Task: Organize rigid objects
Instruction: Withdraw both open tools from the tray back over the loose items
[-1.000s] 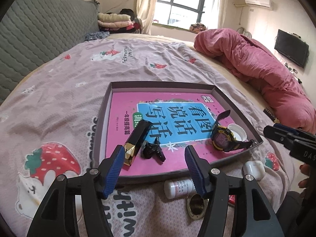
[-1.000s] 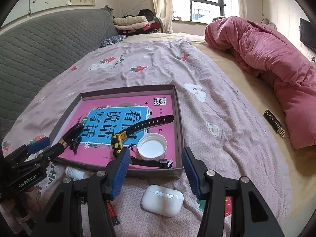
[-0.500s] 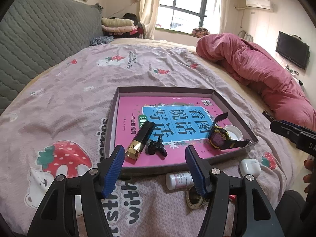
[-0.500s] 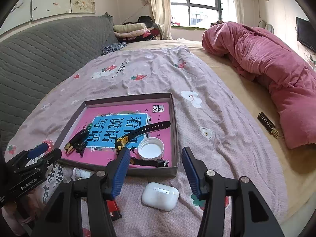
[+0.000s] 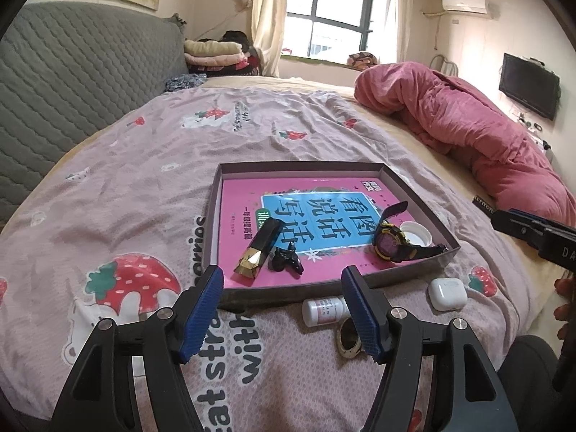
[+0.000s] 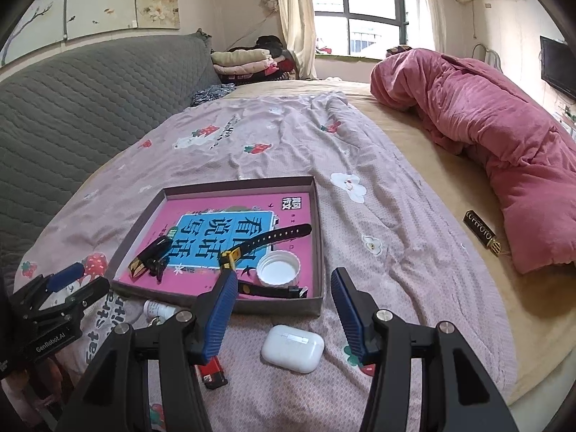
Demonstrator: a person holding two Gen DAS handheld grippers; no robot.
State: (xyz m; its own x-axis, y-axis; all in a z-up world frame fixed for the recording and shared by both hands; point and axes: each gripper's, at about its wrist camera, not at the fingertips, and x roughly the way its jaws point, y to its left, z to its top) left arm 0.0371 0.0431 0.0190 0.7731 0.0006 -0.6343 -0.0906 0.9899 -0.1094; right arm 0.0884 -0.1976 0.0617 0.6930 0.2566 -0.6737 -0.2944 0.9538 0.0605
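Note:
A shallow brown tray (image 5: 212, 223) (image 6: 318, 237) with a pink book in its bottom lies on the bed. In it are a black-and-gold lighter (image 5: 260, 250), a small black figure (image 5: 286, 261), a black-and-yellow watch (image 5: 390, 243) (image 6: 252, 248) and a white cap (image 5: 415, 234) (image 6: 278, 269). In front of the tray lie a white earbud case (image 5: 447, 293) (image 6: 292, 348), a small white bottle (image 5: 324, 310), a metal ring (image 5: 347, 336) and a red lighter (image 6: 212, 372). My left gripper (image 5: 282, 307) is open and empty, short of the tray. My right gripper (image 6: 284, 309) is open and empty above the earbud case.
A pink quilt (image 6: 486, 136) is bunched at the right of the bed. A black-and-gold bar (image 6: 482, 235) lies beside it. A grey padded headboard (image 5: 64, 82) stands at the left, with folded clothes (image 5: 216, 54) at the far end.
Both grippers have drawn back and risen from the tray, so the objects look smaller and farther. Both stay open; nothing on the bed has moved.

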